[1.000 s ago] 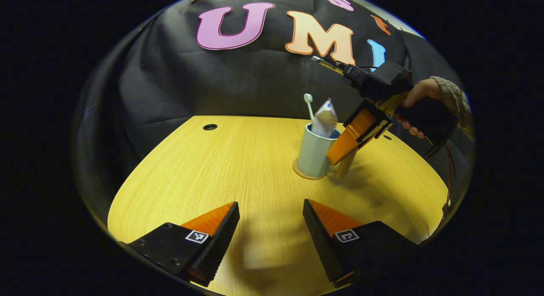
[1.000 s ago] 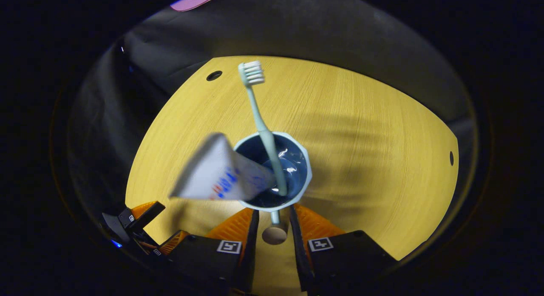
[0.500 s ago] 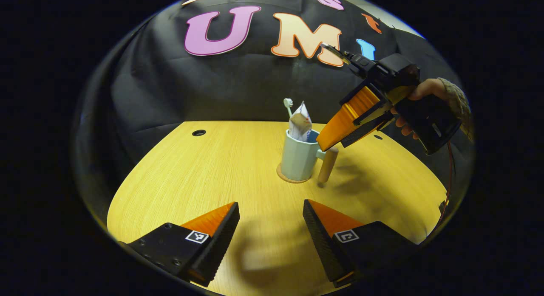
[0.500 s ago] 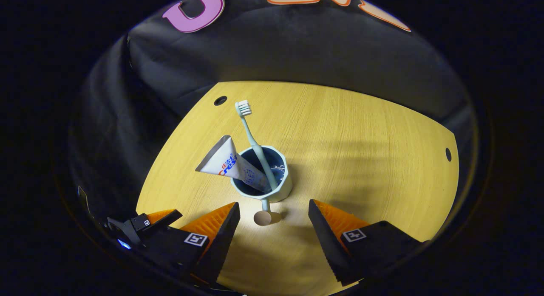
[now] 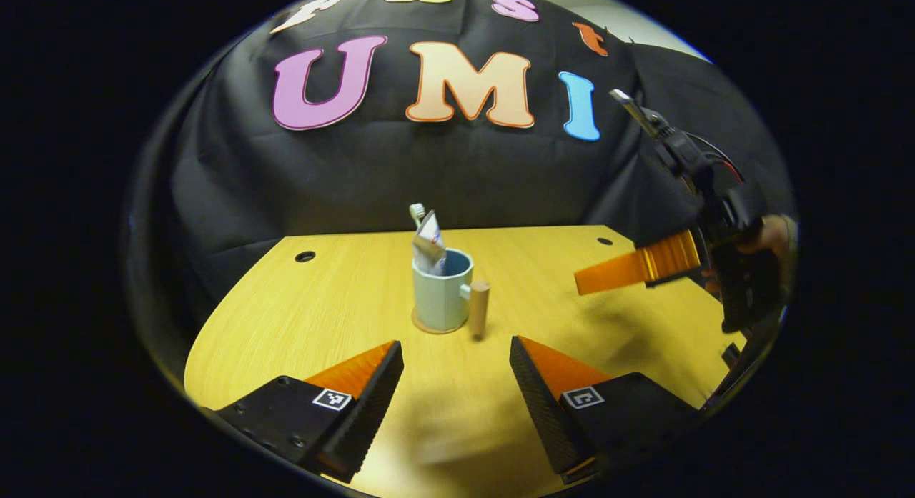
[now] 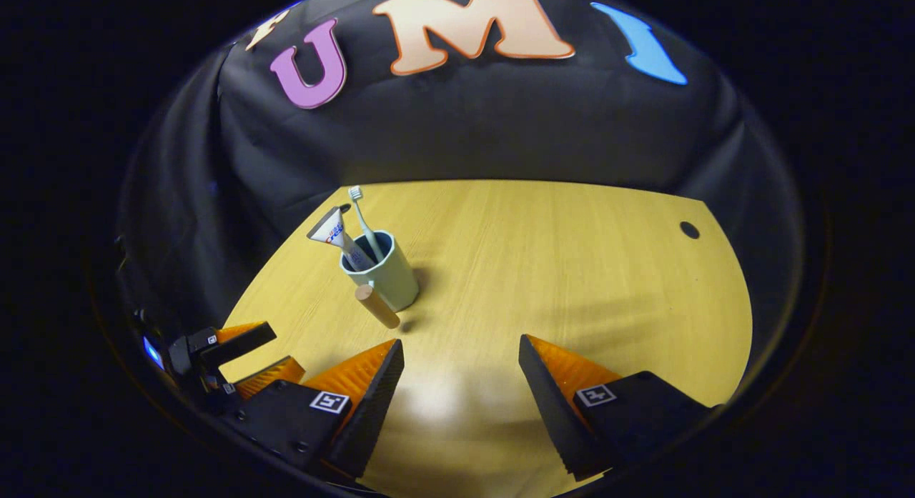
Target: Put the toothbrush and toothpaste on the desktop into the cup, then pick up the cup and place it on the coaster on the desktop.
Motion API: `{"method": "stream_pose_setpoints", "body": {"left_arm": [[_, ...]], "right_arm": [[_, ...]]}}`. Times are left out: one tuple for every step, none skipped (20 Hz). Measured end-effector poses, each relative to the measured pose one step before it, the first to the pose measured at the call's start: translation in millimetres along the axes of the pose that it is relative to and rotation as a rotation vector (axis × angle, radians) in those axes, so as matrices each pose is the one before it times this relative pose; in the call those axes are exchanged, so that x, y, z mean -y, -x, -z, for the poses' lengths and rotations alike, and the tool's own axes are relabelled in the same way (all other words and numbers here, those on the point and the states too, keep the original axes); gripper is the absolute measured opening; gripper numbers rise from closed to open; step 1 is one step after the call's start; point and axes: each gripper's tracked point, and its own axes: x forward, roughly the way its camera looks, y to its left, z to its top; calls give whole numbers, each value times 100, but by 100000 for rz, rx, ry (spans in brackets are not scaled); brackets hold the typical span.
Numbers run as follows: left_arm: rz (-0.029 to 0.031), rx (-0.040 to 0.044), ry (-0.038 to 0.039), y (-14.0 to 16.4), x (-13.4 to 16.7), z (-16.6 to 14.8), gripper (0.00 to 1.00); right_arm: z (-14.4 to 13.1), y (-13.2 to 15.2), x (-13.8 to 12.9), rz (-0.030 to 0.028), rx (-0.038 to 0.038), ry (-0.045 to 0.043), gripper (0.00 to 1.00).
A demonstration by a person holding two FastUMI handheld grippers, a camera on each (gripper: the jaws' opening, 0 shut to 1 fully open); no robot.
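Cup [image 5: 442, 296] on coaster [image 5: 422, 328], left gripper view; both hand-held grippers apart, empty.

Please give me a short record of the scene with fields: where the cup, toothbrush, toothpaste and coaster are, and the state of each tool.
cup: pale green cup with wooden handle, upright on the coaster
toothbrush: toothbrush in cup, head up
toothpaste: toothpaste in cup, leaning over the rim
desktop: yellow wooden desktop
left tool: left tool open, apart from cup
right tool: right tool open, apart from cup
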Motion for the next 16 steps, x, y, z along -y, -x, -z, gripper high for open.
{"method": "stream_pose_setpoints", "body": {"left_arm": [[-296,1760,-150,188,717,-799,91],[208,1256,136,198,852,-706,91],[673,1141,140,123,895,-645,90],[725,1132,-107,118,865,-683,90],[668,863,-807,152,776,-608,90],[672,968,-1323,89,749,-638,91],[445,791,-1366,15,543,-568,91],[499,927,-1083,-71,477,-654,90],[1052,567,-516,-375,306,-532,90],[1044,139,22,-125,533,-327,90],[1219,-733,218,-139,504,-83,90],[681,-229,-114,-6,493,-113,90],[269,279,-364,66,260,-231,90],[348,193,-673,51,287,-165,90],[61,2,-801,41,140,-96,90],[-48,311,-691,-1,17,-159,90]], "right_arm": [[189,1030,763,763,3986,-1557,99],[63,1172,802,741,3583,-2148,99],[-124,1100,854,829,3741,-1986,99],[-166,997,946,1400,3449,-2025,94],[-149,1082,1008,1130,3424,-2335,99],[-281,887,576,-74,2817,-2570,99],[-306,1057,669,112,3210,-2616,99],[-543,897,847,848,3523,-2174,99],[-535,689,844,1230,3561,-1320,99],[-431,738,886,1475,2758,-551,99],[-265,791,730,907,1951,-224,98],[-440,679,594,576,2090,-48,98],[-222,605,387,374,1551,14,98],[-185,610,493,766,1245,28,98],[-57,520,468,1105,1327,144,98],[-17,374,320,767,893,126,98]]}}
